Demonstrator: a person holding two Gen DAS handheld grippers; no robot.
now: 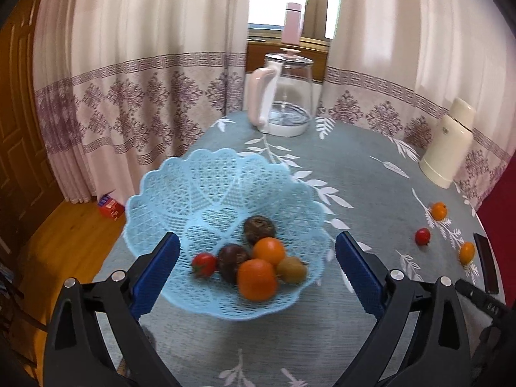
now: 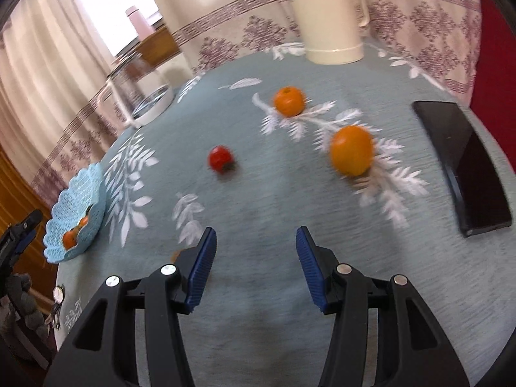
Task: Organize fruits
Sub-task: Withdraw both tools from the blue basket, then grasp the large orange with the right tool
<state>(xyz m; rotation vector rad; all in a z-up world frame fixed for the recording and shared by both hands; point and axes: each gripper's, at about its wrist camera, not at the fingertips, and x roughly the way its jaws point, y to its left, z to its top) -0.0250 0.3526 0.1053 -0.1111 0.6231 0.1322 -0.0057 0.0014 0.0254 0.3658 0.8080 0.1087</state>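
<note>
Curtains backed the blue-clothed table [image 1: 371, 167]; my basket [image 1: 180, 177] held six fruits, while two oranges [image 2: 352, 150] and a tomato [image 2: 220, 158] waited rightward. Both grippers [image 1: 258, 271] [image 2: 256, 267] gaped, empty.

You are looking at one pale blue lattice plastic basket [image 1: 225, 174] holding six fruits: two round orange fruits [image 1: 269, 251], two dark purple-brown wrinkled fruits [image 1: 259, 229], one small red tomato [image 1: 204, 264] and one olive-brown oval fruit [image 1: 292, 270]. Three more fruits are lying loose on the desk [image 2: 258, 200]: two orange ones [image 2: 352, 150] and one red tomato [image 2: 220, 158]. You are also seeing one clear glass kettle with a pink handle [image 1: 283, 96], one cream thermos jug [image 2: 325, 13], one black flat phone [image 2: 464, 164] and one pink bottle [image 1: 292, 23].
</note>
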